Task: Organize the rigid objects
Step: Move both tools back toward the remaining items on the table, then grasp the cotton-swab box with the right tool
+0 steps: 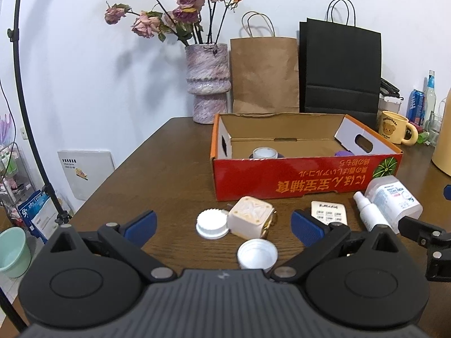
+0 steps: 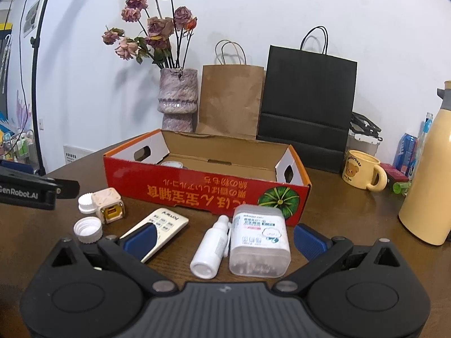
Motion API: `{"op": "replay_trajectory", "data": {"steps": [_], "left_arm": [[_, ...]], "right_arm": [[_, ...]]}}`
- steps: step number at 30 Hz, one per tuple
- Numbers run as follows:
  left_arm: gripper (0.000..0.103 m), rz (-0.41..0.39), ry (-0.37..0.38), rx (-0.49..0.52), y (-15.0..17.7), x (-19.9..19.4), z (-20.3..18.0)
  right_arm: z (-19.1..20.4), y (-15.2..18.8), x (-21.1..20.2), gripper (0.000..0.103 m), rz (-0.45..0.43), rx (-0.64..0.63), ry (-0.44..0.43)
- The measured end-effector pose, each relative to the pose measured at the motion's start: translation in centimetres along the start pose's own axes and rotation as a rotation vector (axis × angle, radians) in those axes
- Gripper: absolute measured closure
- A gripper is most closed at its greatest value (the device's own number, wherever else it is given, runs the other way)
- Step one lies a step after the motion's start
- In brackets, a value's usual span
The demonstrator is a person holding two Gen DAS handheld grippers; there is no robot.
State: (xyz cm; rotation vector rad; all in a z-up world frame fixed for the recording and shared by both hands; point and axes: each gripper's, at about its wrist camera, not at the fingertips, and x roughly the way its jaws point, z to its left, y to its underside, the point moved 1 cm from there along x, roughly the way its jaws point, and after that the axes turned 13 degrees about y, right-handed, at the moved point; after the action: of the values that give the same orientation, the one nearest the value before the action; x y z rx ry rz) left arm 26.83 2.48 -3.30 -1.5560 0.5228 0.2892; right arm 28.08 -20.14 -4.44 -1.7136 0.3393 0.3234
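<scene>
The box (image 1: pixel 304 178) is sitting open on the table (image 1: pixel 169 152), red front facing near, and it is only beginning to fill — a pale jar (image 1: pixel 265 152) is showing at its left end and something purple (image 1: pixel 342 153) is peeking over the front wall further right; what else is lying inside cannot be told. By my judgement the sorting is at an early stage, since six loose things are waiting on the table just near the box.

Largest first: the clear tub (image 2: pixel 259 242) is lying on its side at the right, touching the spray bottle (image 2: pixel 210 249) beside it. Left of those the remote (image 2: pixel 166 225) is lying flat, then the cream cube (image 2: pixel 108 204) is resting against a white lid (image 2: pixel 86 202), and a ribbed cap (image 2: pixel 88 229) is sitting open side up nearest the left.

The left gripper (image 1: pixel 224 226) is hovering with jaws wide apart and empty, the cube, lid and cap lying between and just beyond its fingers. The right gripper (image 2: pixel 224 236) is likewise spread and empty, flanking the bottle and tub, its left finger overlapping the remote.

Behind the box a vase (image 2: pixel 177 101) of dried roses, a brown bag (image 2: pixel 229 101) and a black bag (image 2: pixel 307 107) are standing against the wall; a mug (image 2: pixel 363 170) and a tall cream flask (image 2: pixel 430 191) are crowding the far right. Nothing is blocking the box's open top — only its near wall is needing clearing.
</scene>
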Motion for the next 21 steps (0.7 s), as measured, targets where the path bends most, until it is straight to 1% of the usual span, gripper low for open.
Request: {"op": "replay_trajectory", "data": {"steps": [6,17,21], "left_arm": [[0.0,0.02,-0.005,-0.01,0.6,0.3,1.2],[0.0,0.041,0.005,-0.021,0.9,1.7,2.4],[0.0,0.047,0.01,-0.026,0.9,2.0,2.5]], "right_arm": [[0.5,0.4,0.0,0.0,0.012,-0.007,0.009],[1.3,0.9,1.3,0.0,0.054,-0.023,0.039],[1.2,0.9,2.0,0.003,0.059,-0.021,0.06]]}}
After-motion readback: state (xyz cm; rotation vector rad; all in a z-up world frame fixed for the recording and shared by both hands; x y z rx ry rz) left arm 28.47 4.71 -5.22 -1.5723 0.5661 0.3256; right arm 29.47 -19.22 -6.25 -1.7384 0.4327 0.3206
